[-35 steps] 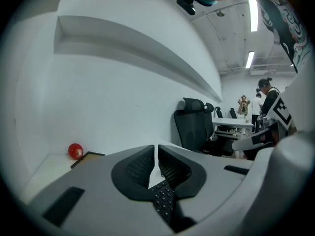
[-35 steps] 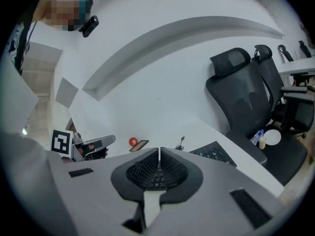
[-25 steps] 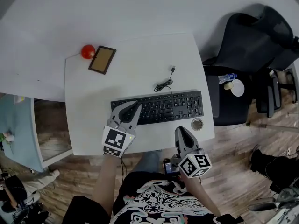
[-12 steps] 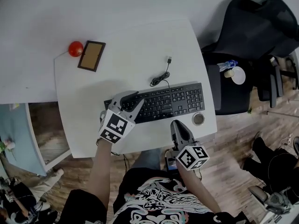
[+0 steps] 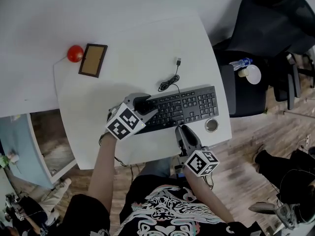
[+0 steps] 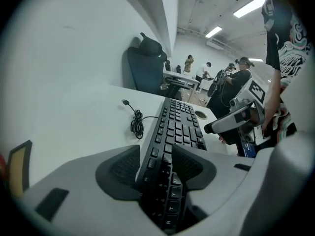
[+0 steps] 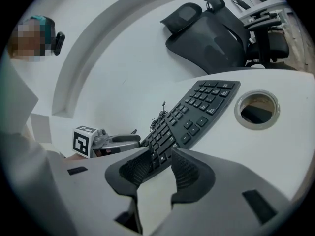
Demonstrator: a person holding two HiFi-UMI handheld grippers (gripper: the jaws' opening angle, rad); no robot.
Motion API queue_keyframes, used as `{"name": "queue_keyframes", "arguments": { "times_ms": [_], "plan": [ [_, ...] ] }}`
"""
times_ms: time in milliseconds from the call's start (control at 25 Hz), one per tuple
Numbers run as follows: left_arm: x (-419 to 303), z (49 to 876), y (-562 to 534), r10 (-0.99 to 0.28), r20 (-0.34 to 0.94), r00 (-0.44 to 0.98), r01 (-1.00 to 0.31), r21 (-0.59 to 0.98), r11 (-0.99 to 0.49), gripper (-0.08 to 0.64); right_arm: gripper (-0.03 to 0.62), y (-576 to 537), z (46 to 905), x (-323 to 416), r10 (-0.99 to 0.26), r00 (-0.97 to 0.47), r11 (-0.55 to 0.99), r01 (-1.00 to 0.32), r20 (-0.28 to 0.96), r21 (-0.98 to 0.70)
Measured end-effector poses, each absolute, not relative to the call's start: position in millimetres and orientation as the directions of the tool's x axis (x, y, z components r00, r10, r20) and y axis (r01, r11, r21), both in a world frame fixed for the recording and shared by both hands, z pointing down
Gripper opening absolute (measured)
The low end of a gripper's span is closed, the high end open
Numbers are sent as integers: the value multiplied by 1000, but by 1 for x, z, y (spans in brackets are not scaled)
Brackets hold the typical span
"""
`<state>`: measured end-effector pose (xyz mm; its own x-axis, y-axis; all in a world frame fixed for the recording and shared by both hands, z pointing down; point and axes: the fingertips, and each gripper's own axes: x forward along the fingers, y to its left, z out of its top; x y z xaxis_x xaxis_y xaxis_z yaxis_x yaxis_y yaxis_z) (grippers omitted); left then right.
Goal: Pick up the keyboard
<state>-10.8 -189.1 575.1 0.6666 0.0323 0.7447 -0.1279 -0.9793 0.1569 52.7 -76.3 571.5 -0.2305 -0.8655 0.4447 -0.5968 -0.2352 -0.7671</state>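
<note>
Both grippers have come down to the keyboard (image 5: 189, 103), which lies near the front edge of the desk (image 5: 133, 48). The left gripper (image 5: 146, 106) has just opened its jaws and straddles the keyboard's left end, unclamped. The right gripper (image 5: 180, 131) has just opened too, with the keyboard's front edge between its tips.

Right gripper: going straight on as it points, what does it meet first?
The near long edge of the keyboard, just ahead. The right gripper has just been opening its jaws; nothing looks between them yet.
</note>
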Motion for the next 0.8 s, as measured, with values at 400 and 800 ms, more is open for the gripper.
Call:
{"name": "queue_keyframes", "arguments": {
  "times_ms": [400,800],
  "plan": [
    [3,591,-190,238,788,568,27,271,-962,232,173,-73,594,47,-799,-203,-437,-449,565,-779],
    [8,602,-186,427,759,491,66,456,-887,236,173,-86,597,47,-817,-184,-473,-328,547,-817]
  ]
}}
